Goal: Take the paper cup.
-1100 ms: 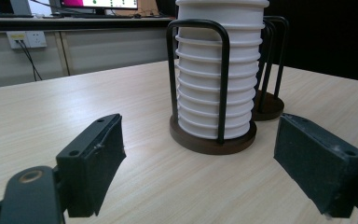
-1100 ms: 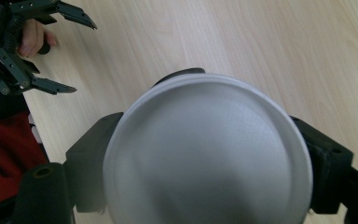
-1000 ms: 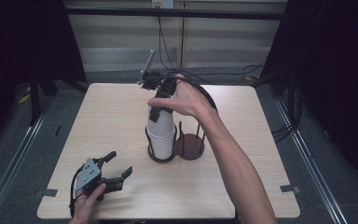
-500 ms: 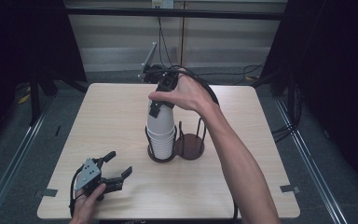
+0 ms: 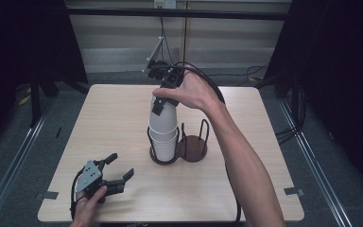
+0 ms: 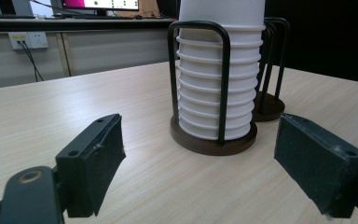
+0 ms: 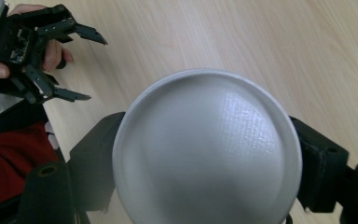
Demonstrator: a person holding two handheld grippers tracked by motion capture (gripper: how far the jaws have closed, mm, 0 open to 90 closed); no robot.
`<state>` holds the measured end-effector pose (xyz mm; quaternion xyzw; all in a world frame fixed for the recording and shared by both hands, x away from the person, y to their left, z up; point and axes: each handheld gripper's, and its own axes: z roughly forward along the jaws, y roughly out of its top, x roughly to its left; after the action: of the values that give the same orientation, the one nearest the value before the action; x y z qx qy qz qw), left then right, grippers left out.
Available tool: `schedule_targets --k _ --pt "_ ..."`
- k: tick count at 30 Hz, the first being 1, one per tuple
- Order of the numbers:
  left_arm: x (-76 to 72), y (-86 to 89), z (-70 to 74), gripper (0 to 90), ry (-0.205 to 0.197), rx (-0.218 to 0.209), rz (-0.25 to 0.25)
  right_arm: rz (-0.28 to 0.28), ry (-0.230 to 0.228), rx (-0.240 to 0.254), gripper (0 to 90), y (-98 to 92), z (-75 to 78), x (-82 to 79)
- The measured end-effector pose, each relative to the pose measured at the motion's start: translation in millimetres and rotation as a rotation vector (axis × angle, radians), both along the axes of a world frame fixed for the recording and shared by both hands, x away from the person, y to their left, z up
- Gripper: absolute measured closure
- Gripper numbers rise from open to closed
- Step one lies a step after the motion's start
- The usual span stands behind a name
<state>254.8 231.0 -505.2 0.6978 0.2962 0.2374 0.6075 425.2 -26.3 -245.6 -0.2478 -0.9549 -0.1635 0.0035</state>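
Seemingly midway, the right hand-held gripper [image 5: 159,105] pinches the top white cup [image 5: 164,116] of the stack in the holder's [image 5: 178,153] left ring at mid-bench, not yet free, while the left hand-held gripper [image 5: 118,171] rests spread, near left.

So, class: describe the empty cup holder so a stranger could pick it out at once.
Start at the wooden table and find the stack of white paper cups near its middle. Joined to that stack's holder on the right is the empty cup holder: a dark round base with black wire uprights, holding no cups.
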Motion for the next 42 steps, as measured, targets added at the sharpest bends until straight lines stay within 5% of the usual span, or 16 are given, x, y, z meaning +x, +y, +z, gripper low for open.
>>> schedule_targets --k 42 --pt "0.3 0.3 0.0 15.6 -0.004 0.002 0.003 -0.068 -0.051 0.156 22.5 -34.7 46.4 -19.5"
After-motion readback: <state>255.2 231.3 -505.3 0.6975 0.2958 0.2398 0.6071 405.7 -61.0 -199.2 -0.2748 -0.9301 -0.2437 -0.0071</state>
